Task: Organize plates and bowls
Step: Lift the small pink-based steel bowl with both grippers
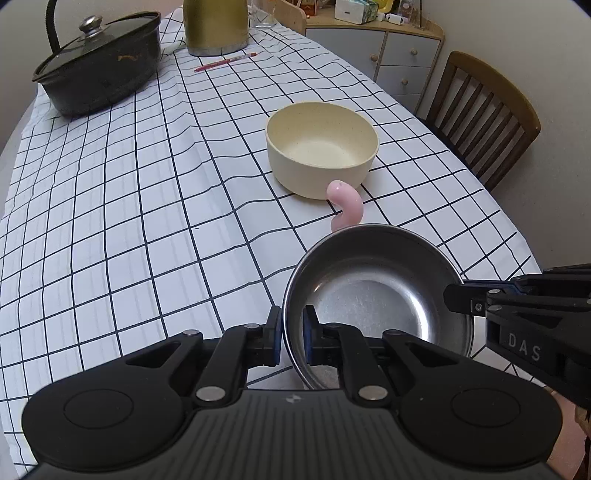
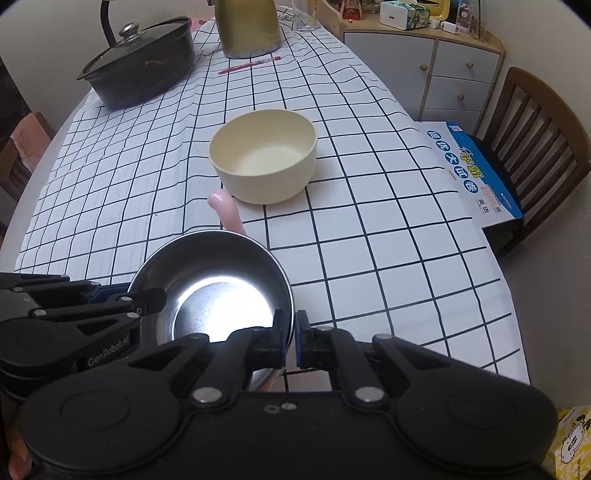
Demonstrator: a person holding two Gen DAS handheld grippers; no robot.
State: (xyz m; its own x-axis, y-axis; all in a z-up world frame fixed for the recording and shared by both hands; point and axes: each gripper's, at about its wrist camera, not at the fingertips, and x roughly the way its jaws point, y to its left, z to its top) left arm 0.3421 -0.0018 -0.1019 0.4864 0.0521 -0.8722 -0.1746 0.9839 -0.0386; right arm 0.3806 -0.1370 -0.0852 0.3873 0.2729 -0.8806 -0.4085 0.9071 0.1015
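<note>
We have both tongs clamped on the steel bowl (image 1: 376, 299) rim: left gripper (image 1: 291, 332) at its 7 o'clock, right gripper (image 2: 294, 339) at its 4 o'clock. The bowl sits near the table's close edge on the checked tablecloth (image 1: 147, 221). A pink curved piece (image 1: 345, 205) at its 12 touches the cream bowl (image 1: 321, 147) beyond. Far end: black lidded pot (image 1: 99, 62) at 10, gold kettle (image 1: 216, 26) and red pen (image 1: 225, 62) at 12. Wooden chair (image 1: 487, 118) and grey cabinet (image 1: 399, 55) at 2.
</note>
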